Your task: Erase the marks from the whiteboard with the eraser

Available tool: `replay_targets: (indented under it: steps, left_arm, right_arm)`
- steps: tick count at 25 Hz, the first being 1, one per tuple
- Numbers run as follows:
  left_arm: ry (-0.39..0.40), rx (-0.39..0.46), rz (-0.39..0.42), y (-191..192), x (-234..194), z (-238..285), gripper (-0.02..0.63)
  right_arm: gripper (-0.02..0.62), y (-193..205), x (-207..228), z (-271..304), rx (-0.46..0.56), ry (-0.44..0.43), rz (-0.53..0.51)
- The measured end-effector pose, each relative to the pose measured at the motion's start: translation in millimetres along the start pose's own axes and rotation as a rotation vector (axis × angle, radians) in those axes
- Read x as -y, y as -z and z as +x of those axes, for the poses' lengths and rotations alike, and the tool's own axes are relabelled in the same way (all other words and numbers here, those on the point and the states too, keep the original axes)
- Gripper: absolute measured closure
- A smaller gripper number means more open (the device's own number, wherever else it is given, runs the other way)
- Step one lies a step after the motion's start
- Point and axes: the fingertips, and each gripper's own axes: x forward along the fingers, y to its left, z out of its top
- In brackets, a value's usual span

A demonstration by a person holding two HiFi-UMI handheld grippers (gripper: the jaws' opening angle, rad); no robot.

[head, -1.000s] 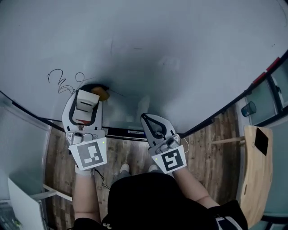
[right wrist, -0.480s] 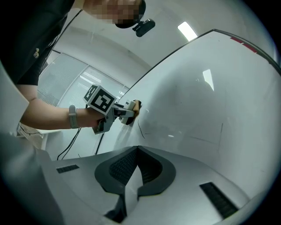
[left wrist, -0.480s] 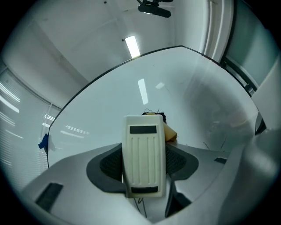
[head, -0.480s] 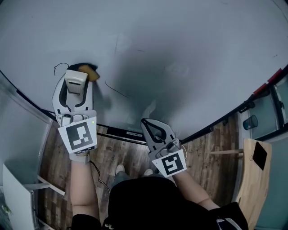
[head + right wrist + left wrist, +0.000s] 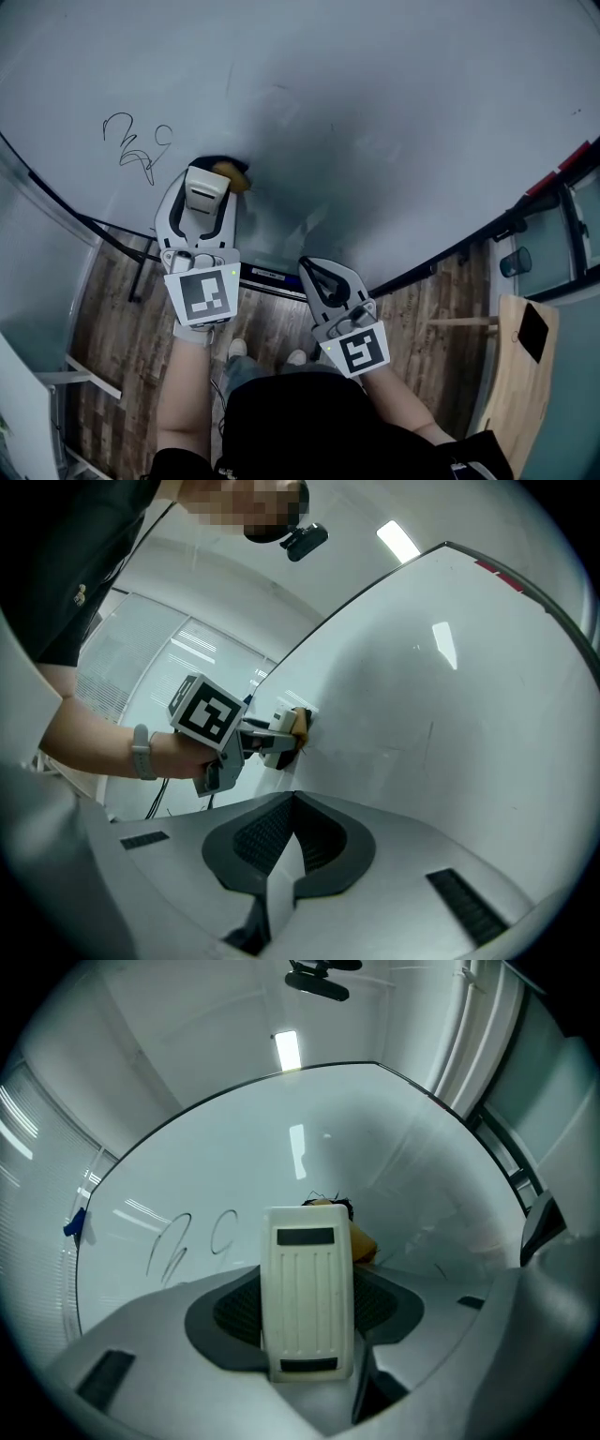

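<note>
Eraser [image 5: 307,1302] – felt face on the whiteboard [image 5: 375,112] – clamped in left gripper [image 5: 210,183], just right of the scribbled marks [image 5: 134,145], not touching them. Right gripper [image 5: 292,803] pinched closed, empty, off the board. Risk: pressing at a tilt could twist the eraser in the jaws – streaks left behind.

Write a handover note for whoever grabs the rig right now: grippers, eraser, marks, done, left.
Left gripper: shut on the eraser, pad pressed against the whiteboard, low on the board.
Right gripper: shut, empty, held low by the board's lower edge.
Marks: a black scribble to the left of the eraser, not yet erased.
Done: eraser in hand and on the board; no clear writing to its right.
Left: wipe leftward over the scribble.
</note>
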Motion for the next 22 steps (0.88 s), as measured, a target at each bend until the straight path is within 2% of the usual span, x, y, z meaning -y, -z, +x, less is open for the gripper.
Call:
replay_targets:
  steps: [7, 10, 14, 18, 20, 22]
  left_arm:
    - [0.119, -0.066, -0.084, 41, 73, -12, 0.345]
    - [0.136, -0.066, -0.115, 45, 84, -14, 0.345]
    - [0.171, -0.061, -0.107, 42, 79, -12, 0.342]
    - [0.144, -0.045, -0.126, 34, 62, -15, 0.342]
    - [0.139, -0.062, -0.140, 46, 42, -16, 0.342]
    - [0.118, -0.079, -0.178, 70, 4, -14, 0.342]
  right_arm:
    - [0.569, 25, 8, -23, -0.060, 0.007, -0.011]
    - [0.569, 30, 10, -25, -0.071, 0.011, -0.007]
    - [0.569, 30, 6, -17, -0.081, 0.011, -0.010]
    - [0.569, 17, 0, -12, -0.057, 0.002, -0.013]
    - [0.569, 13, -7, -6, -0.049, -0.006, -0.013]
    - [0.569, 14, -20, 17, -0.055, -0.016, -0.017]
